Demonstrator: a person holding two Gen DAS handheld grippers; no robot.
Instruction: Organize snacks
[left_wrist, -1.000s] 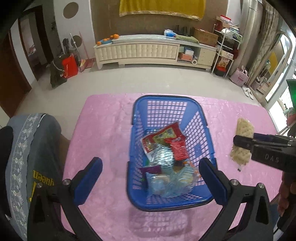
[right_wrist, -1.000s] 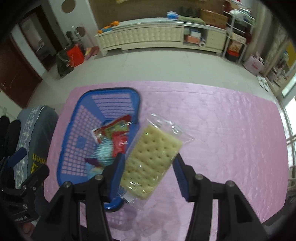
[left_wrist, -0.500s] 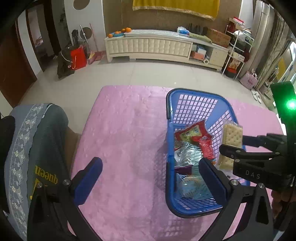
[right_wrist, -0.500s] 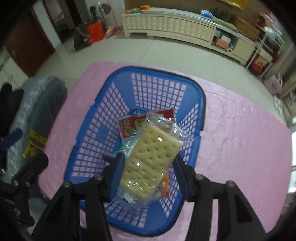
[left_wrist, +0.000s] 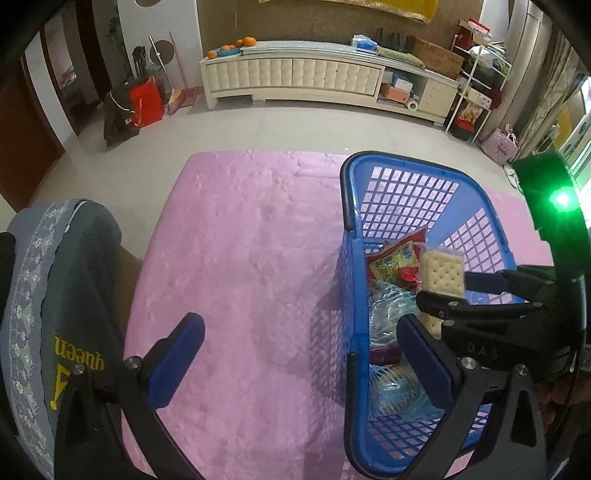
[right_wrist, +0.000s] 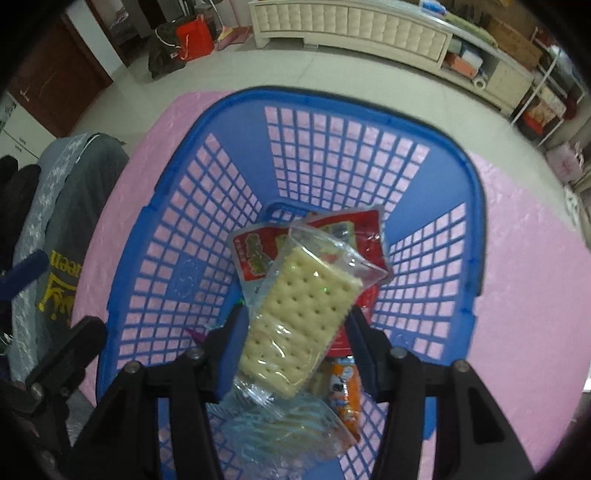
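Right claw (right_wrist: 295, 325): at the lower centre of the right wrist view we see its blue pads either side of the cracker pack (right_wrist: 295, 317); the jaws are opening, the pack between them and, as far as we can tell, not yet free.
Left claw (left_wrist: 299, 354): spread wide and empty at the bottom of the left wrist view, one blue finger (left_wrist: 173, 360) over the tabletop (left_wrist: 240, 258), the other at the basket's near left wall.
Step in hand: we judge this to be the drop of the pack into the blue basket (right_wrist: 476, 236). We would let it go low over the pile, flat side down, so that it lies flat on the pile and the crackers do not snap.
Cracker pack: a pale, dimpled rectangular slab in clear, crinkly film; rigid but brittle, its wrapper slippery.
Snacks beneath: glossy red-and-green pouches (right_wrist: 255, 254), an orange sachet (right_wrist: 349, 391) and clear bluish bags (right_wrist: 280, 432), soft and uneven.
Basket: hard plastic, lattice walls, rounded rim, right of centre in the left wrist view.
Tabletop: pink, plush cover, faintly quilted.
Far field: a grey printed cloth (left_wrist: 55, 295) at left; a cream cabinet (left_wrist: 295, 77) at the upper edge.
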